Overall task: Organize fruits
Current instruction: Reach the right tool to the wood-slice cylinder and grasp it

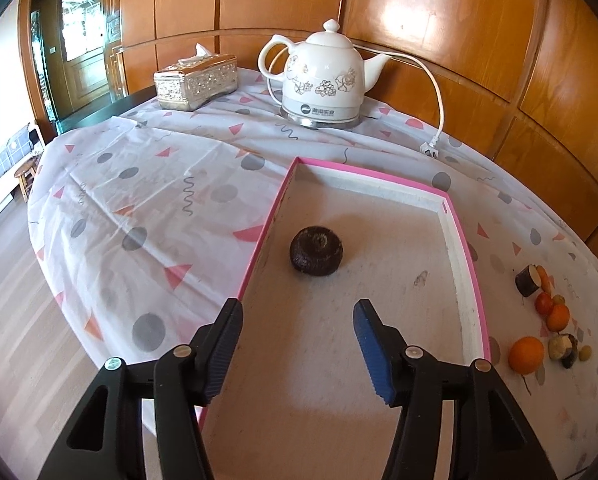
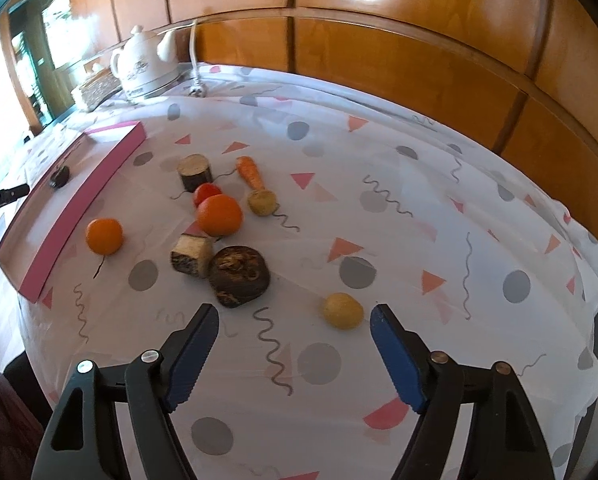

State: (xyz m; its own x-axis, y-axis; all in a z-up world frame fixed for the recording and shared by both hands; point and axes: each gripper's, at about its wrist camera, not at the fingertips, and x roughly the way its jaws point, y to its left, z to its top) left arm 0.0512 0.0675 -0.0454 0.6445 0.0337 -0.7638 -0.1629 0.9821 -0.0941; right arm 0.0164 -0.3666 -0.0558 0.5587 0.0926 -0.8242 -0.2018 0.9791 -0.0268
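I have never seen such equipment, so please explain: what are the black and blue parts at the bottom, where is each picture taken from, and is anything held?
No robot here: a person holds one pair of tongs in each hand, each with a camera looking forward along its fingers. One picture comes from the left tongs, over a pink tray holding one dark round fruit. The other comes from the right tongs, over the patterned tablecloth, where oranges, a carrot, a small yellow fruit and dark pieces lie. A white kettle and a tissue box stand behind. Both tongs are open and hold nothing.
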